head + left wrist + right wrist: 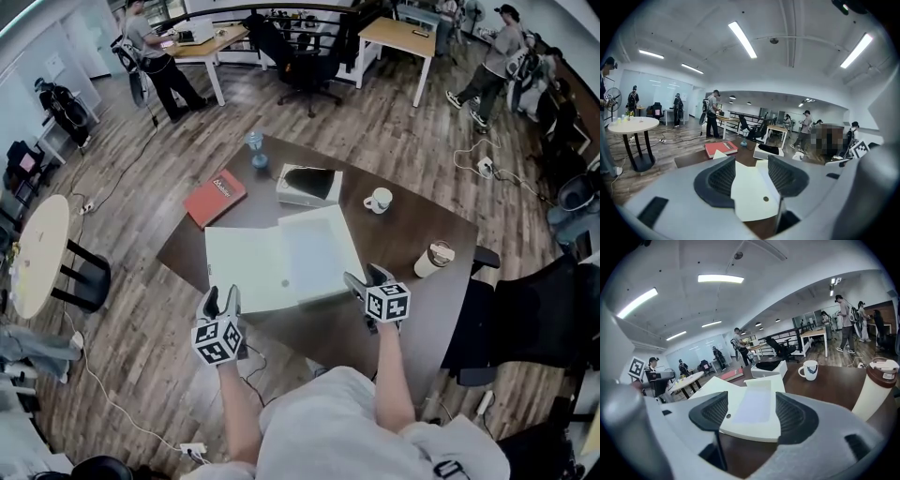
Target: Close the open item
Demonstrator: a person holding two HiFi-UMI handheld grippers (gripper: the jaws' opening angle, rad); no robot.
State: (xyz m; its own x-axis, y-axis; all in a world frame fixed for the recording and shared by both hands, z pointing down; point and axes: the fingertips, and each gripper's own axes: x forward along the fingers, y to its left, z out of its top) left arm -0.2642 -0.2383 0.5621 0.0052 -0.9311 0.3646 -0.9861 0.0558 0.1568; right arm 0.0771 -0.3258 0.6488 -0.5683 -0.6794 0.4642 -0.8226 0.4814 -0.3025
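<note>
A flat white box lies open on the dark brown table, its lid spread out to the left of its tray. My left gripper hovers at the lid's near left corner, over the table's edge, jaws open and empty. My right gripper is at the tray's near right corner, also open. In the left gripper view the lid shows just beyond the left gripper. In the right gripper view the tray lies just ahead of the right gripper, not pinched.
Beyond the box lie a red book, a white case with a black inside, a blue object and a mug. A lidded paper cup stands at the right. A black chair is right of the table.
</note>
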